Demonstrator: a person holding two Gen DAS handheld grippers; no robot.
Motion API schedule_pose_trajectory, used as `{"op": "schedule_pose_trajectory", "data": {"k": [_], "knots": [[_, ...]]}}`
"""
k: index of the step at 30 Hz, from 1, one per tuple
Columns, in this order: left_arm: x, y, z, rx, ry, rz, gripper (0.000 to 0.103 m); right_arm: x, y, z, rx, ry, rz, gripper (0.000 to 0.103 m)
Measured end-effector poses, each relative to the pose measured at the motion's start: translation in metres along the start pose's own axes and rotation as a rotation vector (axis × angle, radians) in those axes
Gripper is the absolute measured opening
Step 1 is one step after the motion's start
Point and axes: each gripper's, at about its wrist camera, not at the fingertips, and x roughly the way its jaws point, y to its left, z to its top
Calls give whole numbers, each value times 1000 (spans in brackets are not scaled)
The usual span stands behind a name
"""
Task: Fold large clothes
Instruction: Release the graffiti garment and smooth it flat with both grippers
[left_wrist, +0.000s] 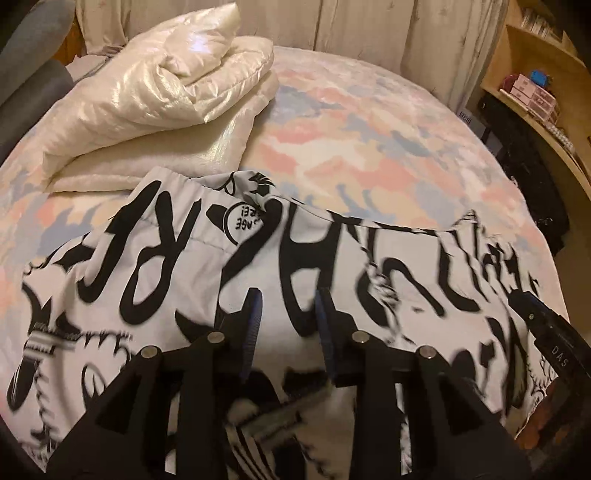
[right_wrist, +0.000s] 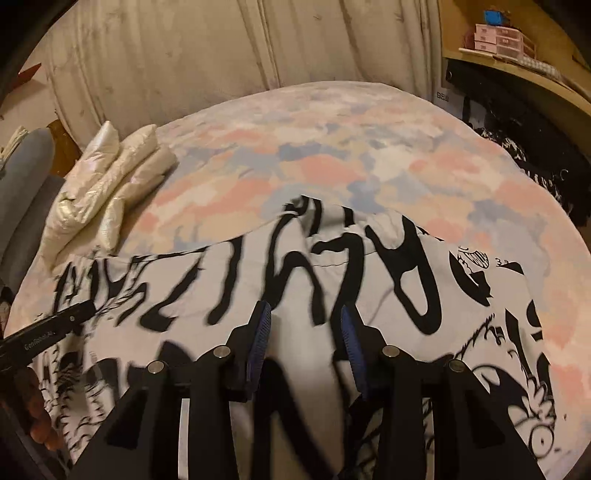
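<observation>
A white garment with bold black lettering (left_wrist: 192, 266) lies spread across the near part of the bed; it also shows in the right wrist view (right_wrist: 295, 266). My left gripper (left_wrist: 288, 314) hovers just over its near middle with jaws apart and nothing between the blue pads. My right gripper (right_wrist: 306, 325) is likewise open and empty over the cloth. The right gripper's tip shows at the right edge of the left wrist view (left_wrist: 543, 325); the left gripper's tip shows at the left edge of the right wrist view (right_wrist: 62, 321). The cloth looks blurred by motion.
A pastel patchwork bedcover (left_wrist: 369, 147) covers the bed. A folded shiny cream puffer jacket (left_wrist: 159, 103) lies at the far left; it also shows in the right wrist view (right_wrist: 107, 184). Curtains hang behind. A wooden shelf with small boxes (left_wrist: 532, 92) and dark clothing (right_wrist: 535, 158) stand at the right.
</observation>
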Motion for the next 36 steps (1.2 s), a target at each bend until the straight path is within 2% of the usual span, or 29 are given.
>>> {"op": "schedule_pose_trajectory", "data": {"k": [6,11,20,23,25,36], "knots": [[-45,-13,-27,30,-25,16,27,-49,18,-11,3,-21,18,41],[-81,-17,-51,32,-24,27,27,-93,29,-25,-7,-39,21,48],[-140,-13,-89,26,-37,28,27,-166,38,-64,-35,-50,29,49],[-161,-9,-103,15,-48,27,28,-186,38,-79,-41,-55,26,57],[-171,-5,-110,8,-50,31,31,-197,39,-88,-50,-57,26,60],[-204,7,-148,-27,-48,5,42,-241,53,-129,-77,-65,19,60]]}}
